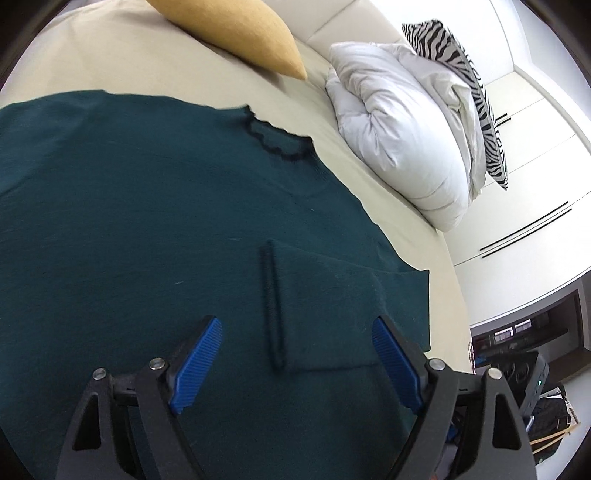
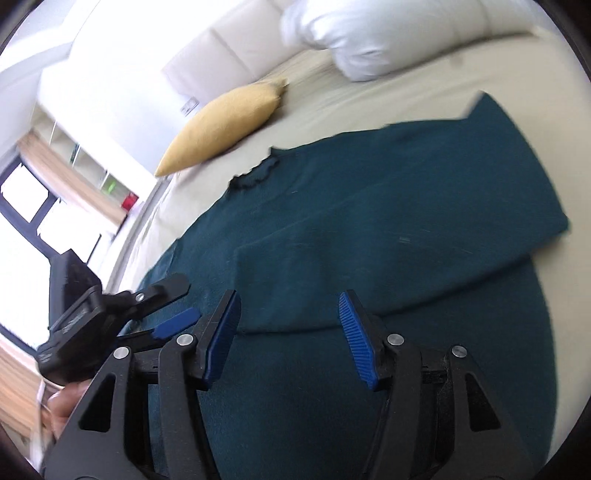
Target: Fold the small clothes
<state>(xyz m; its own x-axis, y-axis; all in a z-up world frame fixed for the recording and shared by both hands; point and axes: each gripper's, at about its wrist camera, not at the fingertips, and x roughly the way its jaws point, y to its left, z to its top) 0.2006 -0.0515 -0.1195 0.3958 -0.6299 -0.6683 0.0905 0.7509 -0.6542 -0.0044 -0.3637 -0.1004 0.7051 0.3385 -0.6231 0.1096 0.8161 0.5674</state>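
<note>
Cream bed (image 1: 388,206) beneath frame-cropped teal top (image 1: 147,221).

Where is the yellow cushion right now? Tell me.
The yellow cushion lies on the cream bed beyond the teal top's neckline, left of the white duvet in the left wrist view.

Bright daylight; window (image 2: 26,206) blown out; motion blur; fisheye bending at edges.

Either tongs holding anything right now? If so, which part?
Nothing held. Left tongs and right tongs both stand open above the green top, pads clear of the cloth.
</note>
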